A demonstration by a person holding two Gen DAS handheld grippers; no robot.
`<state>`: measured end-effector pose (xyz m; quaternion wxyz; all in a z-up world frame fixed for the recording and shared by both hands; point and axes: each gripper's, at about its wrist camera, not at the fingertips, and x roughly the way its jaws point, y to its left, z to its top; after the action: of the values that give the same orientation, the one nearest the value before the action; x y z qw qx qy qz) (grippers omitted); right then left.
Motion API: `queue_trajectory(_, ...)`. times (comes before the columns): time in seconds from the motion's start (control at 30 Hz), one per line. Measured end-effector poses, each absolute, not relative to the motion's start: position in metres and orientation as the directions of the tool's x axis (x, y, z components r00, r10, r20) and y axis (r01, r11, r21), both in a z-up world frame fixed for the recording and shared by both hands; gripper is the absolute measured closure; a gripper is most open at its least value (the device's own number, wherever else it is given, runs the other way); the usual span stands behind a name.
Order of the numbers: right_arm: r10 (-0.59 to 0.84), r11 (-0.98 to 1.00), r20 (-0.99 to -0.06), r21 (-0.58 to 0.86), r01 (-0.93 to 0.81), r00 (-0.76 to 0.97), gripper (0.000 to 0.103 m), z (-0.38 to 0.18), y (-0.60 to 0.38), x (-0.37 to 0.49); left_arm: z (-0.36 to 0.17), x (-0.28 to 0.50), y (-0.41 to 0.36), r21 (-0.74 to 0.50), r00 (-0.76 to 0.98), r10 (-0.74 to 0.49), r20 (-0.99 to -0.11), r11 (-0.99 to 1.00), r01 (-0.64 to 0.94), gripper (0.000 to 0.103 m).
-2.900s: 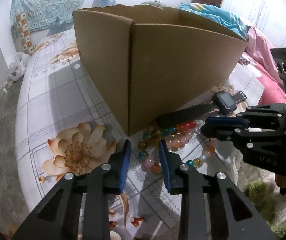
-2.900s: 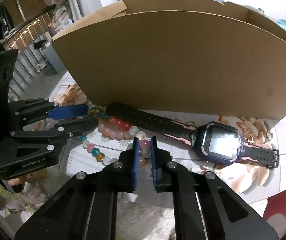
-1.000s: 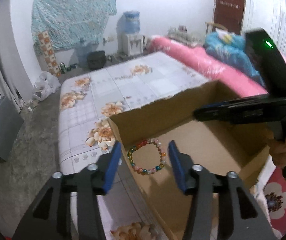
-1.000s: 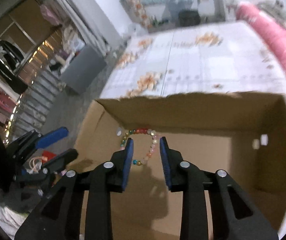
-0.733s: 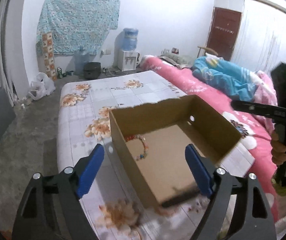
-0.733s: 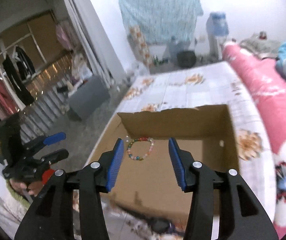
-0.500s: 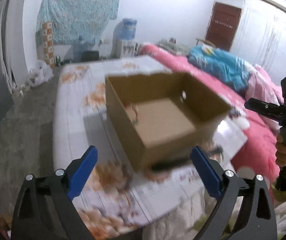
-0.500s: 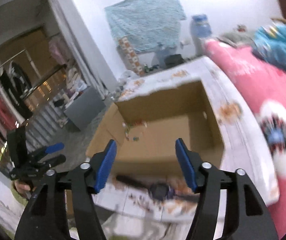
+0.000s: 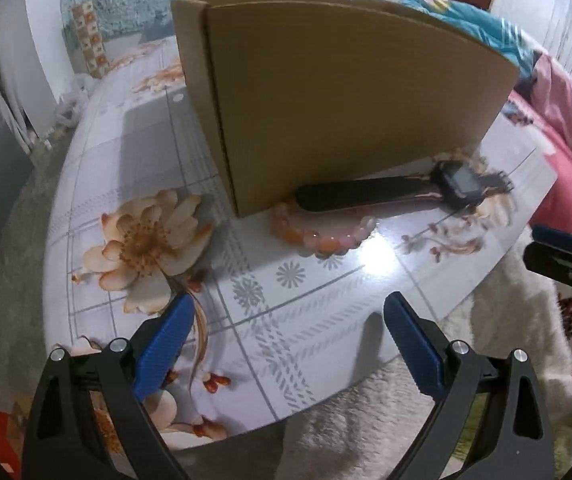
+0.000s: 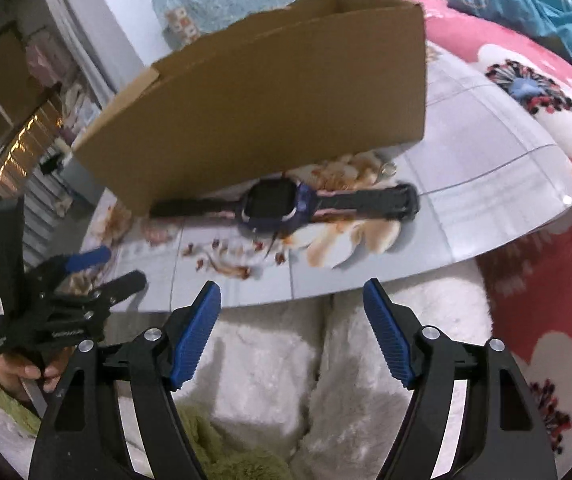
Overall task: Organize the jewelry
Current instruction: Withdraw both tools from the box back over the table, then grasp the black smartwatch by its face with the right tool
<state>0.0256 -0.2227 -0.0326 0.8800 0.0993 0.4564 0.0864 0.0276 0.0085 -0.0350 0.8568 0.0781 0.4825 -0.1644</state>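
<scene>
On the bench [image 9: 126,140], close against the front wall of the brown box [image 9: 346,100]: a dark watch [image 9: 458,184], lying flat, straps stretched out to both sides. Just in front of the watch, a ring of pink and orange beads [image 9: 322,240], partly tucked under one strap and touching the box corner. Both outside the box (inside of the box hidden from these views).

Lower down, near the bench edge: left tool [image 9: 288,304], spread wide, blue pads far apart, nothing between them but the flower cloth below. Pointing down at the bench, well short of the beads.

Over on the other side, past the bench edge and above a white fluffy blanket [image 10: 266,360]: right tool [image 10: 292,286], apart and opening wider, nothing between the pads. Aimed toward the watch, not touching it.

At the far left of the right view, a hand [image 10: 18,368] around the left tool's handle. Behind all that, a pink blanket [image 10: 546,280] with white flowers.
</scene>
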Motion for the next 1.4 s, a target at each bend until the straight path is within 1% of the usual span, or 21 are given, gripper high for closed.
queue_trajectory(0.03, 0.230, 0.969, -0.785, 0.238, -0.063, 0.575, 0.027, -0.032, -0.221, 0.025, -0.037, 0.028, 0.006, -0.005, 0.485, -0.189, -0.854, 0.935, 0.355, 0.006)
queue_trajectory(0.13, 0.215, 0.974, -0.776, 0.215, -0.071, 0.593, 0.025, -0.031, -0.219, 0.021, -0.038, 0.029, 0.006, -0.001, 0.498, -0.183, -0.848, 0.939, 0.344, 0.006)
queue_trajectory(0.3, 0.207, 0.975, -0.753, 0.209, -0.072, 0.624, 0.015, -0.031, -0.225, 0.020, -0.039, 0.029, 0.007, 0.003, 0.490, -0.178, -0.853, 0.938, 0.346, 0.006)
queue_trajectory(0.37, 0.203, 0.975, -0.740, 0.211, -0.066, 0.642, 0.013, -0.030, -0.230, 0.020, -0.039, 0.032, 0.009, 0.003, 0.478, -0.176, -0.861, 0.937, 0.350, 0.006)
queue_trajectory(0.4, 0.199, 0.976, -0.732, 0.211, -0.061, 0.652, 0.010, -0.028, -0.235, 0.018, -0.038, 0.033, 0.008, 0.006, 0.472, -0.173, -0.865, 0.936, 0.353, 0.005)
queue_trajectory(0.43, 0.192, 0.976, -0.720, 0.210, -0.054, 0.667, 0.009, -0.026, -0.239, 0.016, -0.038, 0.034, 0.007, 0.008, 0.469, -0.170, -0.867, 0.935, 0.354, 0.005)
queue_trajectory(0.53, 0.195, 0.974, -0.696, 0.223, -0.051, 0.692, 0.009, -0.023, -0.249, 0.012, -0.038, 0.035, 0.006, 0.007, 0.456, -0.166, -0.874, 0.935, 0.354, 0.005)
queue_trajectory(0.73, 0.300, 0.938, -0.651, 0.334, -0.092, 0.697, 0.009, -0.022, -0.265, 0.013, -0.039, 0.037, 0.004, 0.008, 0.461, -0.156, -0.873, 0.943, 0.334, 0.004)
queue_trajectory(0.77, 0.308, 0.937, -0.649, 0.334, -0.103, 0.696, 0.010, -0.021, -0.263, 0.015, -0.039, 0.037, 0.003, 0.008, 0.463, -0.158, -0.872, 0.941, 0.337, 0.004)
queue_trajectory(0.9, 0.327, 0.937, -0.649, 0.316, -0.148, 0.687, 0.022, -0.017, -0.249, 0.023, -0.038, 0.036, 0.003, 0.025, 0.467, -0.156, -0.871, 0.933, 0.358, 0.005)
queue_trajectory(0.97, 0.337, 0.936, -0.650, 0.311, -0.166, 0.681, 0.026, -0.017, -0.243, 0.027, -0.032, 0.033, 0.003, 0.023, 0.489, -0.169, -0.856, 0.932, 0.362, 0.007)
queue_trajectory(1.03, 0.341, 0.936, -0.650, 0.301, -0.182, 0.679, 0.030, -0.016, -0.238, 0.032, -0.021, 0.030, 0.004, -0.027, 0.509, -0.238, -0.828, 0.922, 0.387, 0.014)
queue_trajectory(1.07, 0.343, 0.936, -0.651, 0.295, -0.190, 0.677, 0.032, -0.015, -0.234, 0.035, -0.015, 0.028, 0.004, -0.059, 0.516, -0.279, -0.810, 0.914, 0.401, 0.015)
queue_trajectory(1.13, 0.347, 0.936, -0.651, 0.288, -0.203, 0.675, 0.034, -0.016, -0.231, 0.040, -0.006, 0.029, 0.002, -0.117, 0.516, -0.347, -0.783, 0.897, 0.426, 0.024)
queue_trajectory(1.23, 0.341, 0.939, -0.657, 0.266, -0.217, 0.672, 0.038, -0.017, -0.224, 0.049, -0.002, 0.036, -0.002, -0.207, 0.481, -0.431, -0.763, 0.869, 0.450, 0.027)
queue_trajectory(1.3, 0.332, 0.943, -0.672, 0.252, -0.217, 0.662, 0.045, -0.021, -0.221, 0.054, -0.004, 0.041, -0.005, -0.229, 0.463, -0.445, -0.767, 0.863, 0.449, 0.030)
queue_trajectory(1.4, 0.325, 0.946, -0.691, 0.246, -0.212, 0.646, 0.049, -0.027, -0.220, 0.058, -0.010, 0.052, -0.009, -0.261, 0.433, -0.452, -0.780, 0.864, 0.431, 0.036)
